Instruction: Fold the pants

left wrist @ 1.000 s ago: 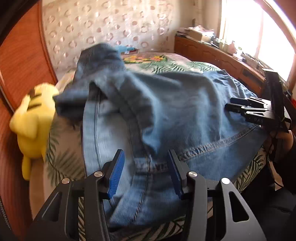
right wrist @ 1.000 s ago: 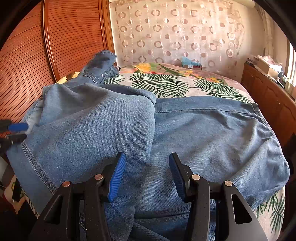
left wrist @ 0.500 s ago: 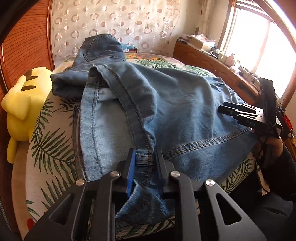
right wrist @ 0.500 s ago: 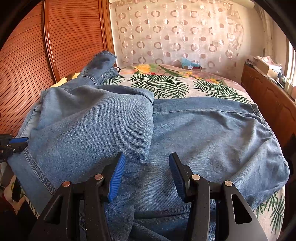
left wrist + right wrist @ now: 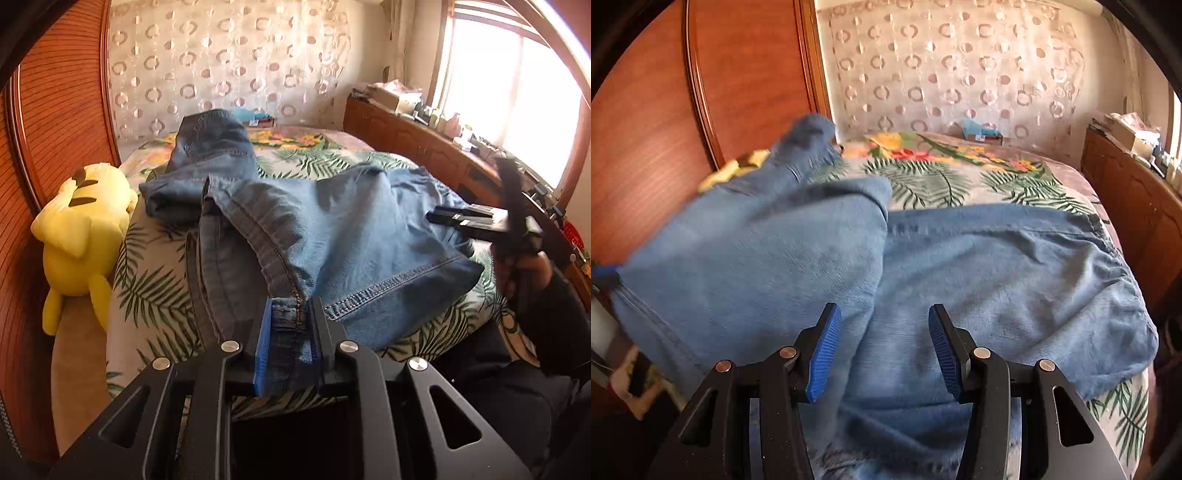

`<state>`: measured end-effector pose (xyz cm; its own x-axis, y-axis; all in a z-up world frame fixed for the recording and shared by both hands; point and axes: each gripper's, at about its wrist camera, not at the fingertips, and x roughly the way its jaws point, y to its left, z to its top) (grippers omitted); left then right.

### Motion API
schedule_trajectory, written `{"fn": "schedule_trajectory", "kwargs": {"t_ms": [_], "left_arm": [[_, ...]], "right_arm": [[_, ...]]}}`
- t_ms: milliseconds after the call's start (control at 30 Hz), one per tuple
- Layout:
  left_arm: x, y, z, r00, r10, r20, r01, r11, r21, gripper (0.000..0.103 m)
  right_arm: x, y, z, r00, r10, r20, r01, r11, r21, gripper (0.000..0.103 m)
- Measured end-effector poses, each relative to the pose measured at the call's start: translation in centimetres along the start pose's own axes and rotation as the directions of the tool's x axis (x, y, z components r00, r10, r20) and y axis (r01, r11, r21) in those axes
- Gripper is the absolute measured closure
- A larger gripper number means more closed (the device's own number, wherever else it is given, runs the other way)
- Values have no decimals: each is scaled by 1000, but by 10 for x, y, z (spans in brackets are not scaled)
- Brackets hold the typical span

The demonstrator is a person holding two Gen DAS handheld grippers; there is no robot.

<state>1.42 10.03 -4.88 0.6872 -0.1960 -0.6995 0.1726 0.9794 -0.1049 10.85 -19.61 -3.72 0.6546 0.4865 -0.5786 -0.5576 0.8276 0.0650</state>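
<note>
Blue jeans (image 5: 343,240) lie spread over a bed with a palm-leaf cover (image 5: 155,295). My left gripper (image 5: 290,314) is shut on the hem of a jeans leg at the near edge of the bed and holds it lifted. My right gripper (image 5: 884,332) is open and empty just above the denim (image 5: 997,277); it also shows in the left wrist view (image 5: 461,221) at the right, over the far side of the jeans. One leg (image 5: 757,251) is folded over the other and appears blurred.
A yellow plush toy (image 5: 81,232) lies at the bed's left edge against a wooden wardrobe (image 5: 48,110). A wooden cabinet (image 5: 424,144) with clutter runs under the window at the right. A small box (image 5: 982,131) sits at the far end of the bed.
My left gripper closed on the jeans hem and pulled it back and up. The folded leg shifted toward the left. The right gripper stayed open over the denim.
</note>
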Motion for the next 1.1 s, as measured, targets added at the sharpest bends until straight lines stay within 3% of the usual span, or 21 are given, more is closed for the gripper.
{"fn": "schedule_trajectory", "kwargs": {"t_ms": [233, 300, 367, 533, 833, 1100], "left_arm": [[0, 3, 2, 999, 36, 2, -36, 999, -20, 78], [-1, 7, 5, 999, 53, 11, -53, 998, -33, 71], [-1, 11, 9, 998, 56, 24, -55, 997, -45, 55], [8, 14, 24, 996, 75, 40, -74, 997, -30, 41], [38, 9, 48, 996, 81, 40, -80, 997, -10, 41], [49, -12, 56, 998, 52, 42, -53, 998, 23, 41]], "right_arm": [[-7, 13, -14, 999, 20, -34, -21, 1000, -22, 52], [-4, 14, -21, 998, 12, -54, -14, 1000, -23, 52], [1, 12, -29, 997, 15, -78, -17, 1000, -17, 52], [3, 10, -41, 996, 7, -92, -8, 1000, -9, 52], [-12, 4, -44, 998, 12, -57, -10, 1000, 22, 52], [-41, -16, -51, 998, -52, -17, 53, 997, 52, 52]]}}
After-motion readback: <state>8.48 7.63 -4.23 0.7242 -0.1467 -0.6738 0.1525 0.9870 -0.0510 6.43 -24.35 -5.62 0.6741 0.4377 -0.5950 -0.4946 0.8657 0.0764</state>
